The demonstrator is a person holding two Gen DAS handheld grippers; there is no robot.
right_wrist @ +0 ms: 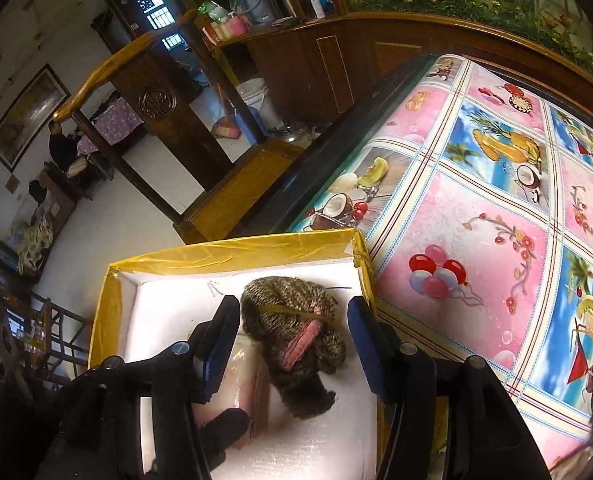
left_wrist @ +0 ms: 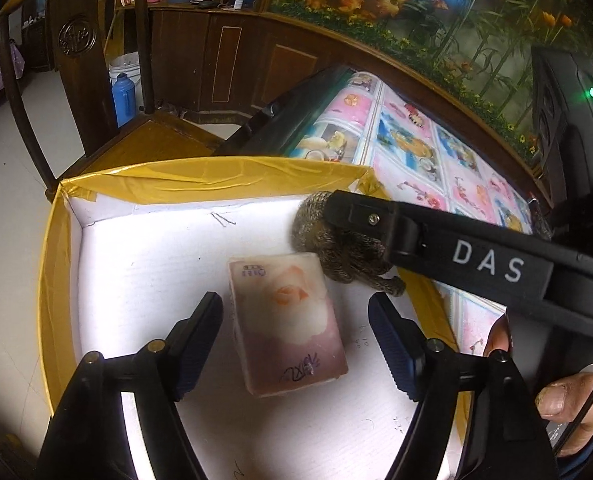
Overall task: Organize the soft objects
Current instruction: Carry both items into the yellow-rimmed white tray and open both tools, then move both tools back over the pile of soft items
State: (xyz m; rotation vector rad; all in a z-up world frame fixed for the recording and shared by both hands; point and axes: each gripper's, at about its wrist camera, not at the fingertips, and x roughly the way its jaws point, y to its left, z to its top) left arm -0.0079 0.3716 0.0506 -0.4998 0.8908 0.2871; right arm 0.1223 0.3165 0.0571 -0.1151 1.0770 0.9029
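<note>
A white box with a yellow taped rim [left_wrist: 200, 176] [right_wrist: 232, 252] holds two soft things. A pink tissue pack [left_wrist: 292, 328] lies flat on its floor, between the fingers of my left gripper [left_wrist: 296, 338]; both pads stand clear of it, so the gripper is open. A brown knitted bundle with a pink band [right_wrist: 292, 332] [left_wrist: 336, 252] lies by the box's right wall. My right gripper [right_wrist: 292, 340] straddles it, open, with a gap on each side. One of its black fingers [left_wrist: 360, 216] crosses the left wrist view above the bundle. The tissue pack [right_wrist: 244, 384] shows partly under the right gripper's left finger.
The box sits at the edge of a table with a pink and blue picture cloth [right_wrist: 496, 208]. A dark wooden chair [left_wrist: 76, 80] stands behind the box, with a blue bottle [left_wrist: 123, 98] and a white bucket [right_wrist: 252, 92] on the floor. A person's hand [left_wrist: 568, 400] holds the right tool.
</note>
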